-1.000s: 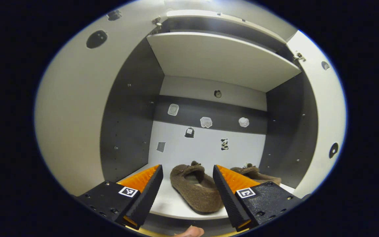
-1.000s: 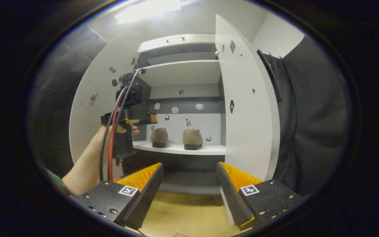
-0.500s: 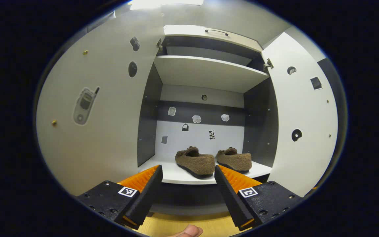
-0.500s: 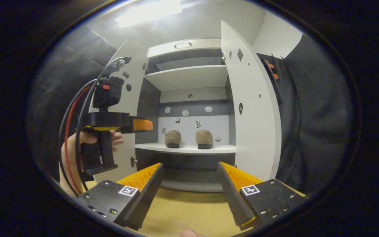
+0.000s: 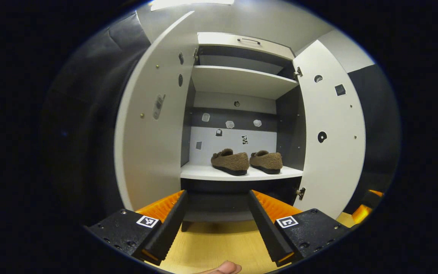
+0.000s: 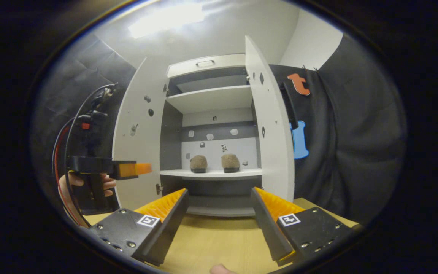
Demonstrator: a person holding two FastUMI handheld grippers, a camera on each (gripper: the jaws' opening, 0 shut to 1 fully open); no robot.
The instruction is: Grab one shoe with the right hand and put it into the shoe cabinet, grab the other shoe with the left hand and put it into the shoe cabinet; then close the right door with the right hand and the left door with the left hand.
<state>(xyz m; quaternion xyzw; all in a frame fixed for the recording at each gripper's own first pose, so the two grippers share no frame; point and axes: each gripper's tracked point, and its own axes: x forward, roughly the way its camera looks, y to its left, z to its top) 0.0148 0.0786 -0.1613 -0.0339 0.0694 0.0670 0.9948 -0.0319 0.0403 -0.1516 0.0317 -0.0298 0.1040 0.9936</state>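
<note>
Both brown shoes, one (image 5: 230,161) just left of the other (image 5: 267,160), sit side by side on the lower shelf (image 5: 242,174) inside the shoe cabinet (image 5: 242,82). Its left door (image 5: 154,125) and right door (image 5: 331,129) stand wide open. My left tool (image 5: 216,217) and right tool (image 6: 219,215) hang before the cabinet, jaws spread, holding nothing.

Left tool (image 5: 216,219) is held level, fingers spread wide with nothing between them. Right tool (image 6: 219,220) likewise gapes, unloaded. A hand (image 6: 86,182) grips the left tool's handle, fingers curled round it.
</note>
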